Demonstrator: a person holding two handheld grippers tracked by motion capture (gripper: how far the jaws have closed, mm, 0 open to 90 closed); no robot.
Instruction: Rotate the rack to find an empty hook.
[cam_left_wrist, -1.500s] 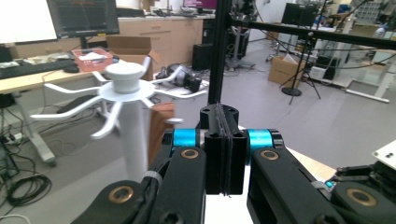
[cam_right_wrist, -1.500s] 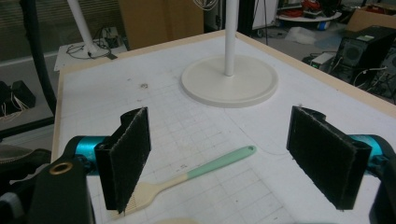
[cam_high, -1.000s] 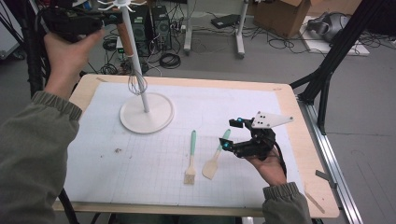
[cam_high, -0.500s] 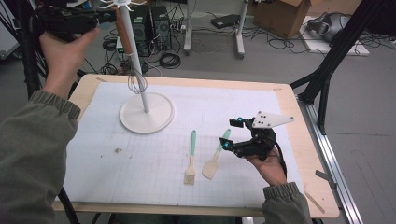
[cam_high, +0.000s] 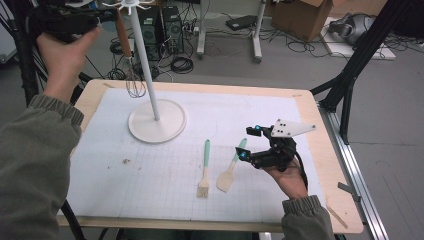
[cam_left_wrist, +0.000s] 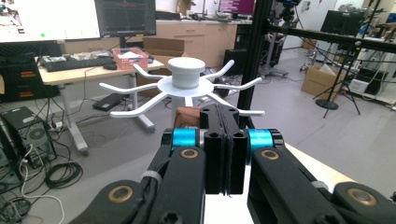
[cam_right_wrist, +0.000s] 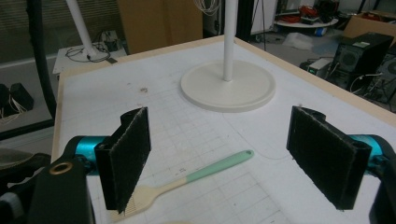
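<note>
High view: left gripper (cam_high: 97, 22) clamped shut near brown-handled wire whisk (cam_high: 131, 65) on white hook stand (cam_high: 150, 80); right gripper (cam_high: 250, 144) gaping; whisk might slip off.

No readable text, monitor screens too blurred, no labels legible

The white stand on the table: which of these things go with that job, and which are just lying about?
In the job:
- white stand with hooks on top
- whisk, hanging from it
- left hand-held gripper, shut, up at the hooks
- pastry brush and spatula, by the open right hand-held gripper

Lying about:
- cardboard box
- floor cables
</note>
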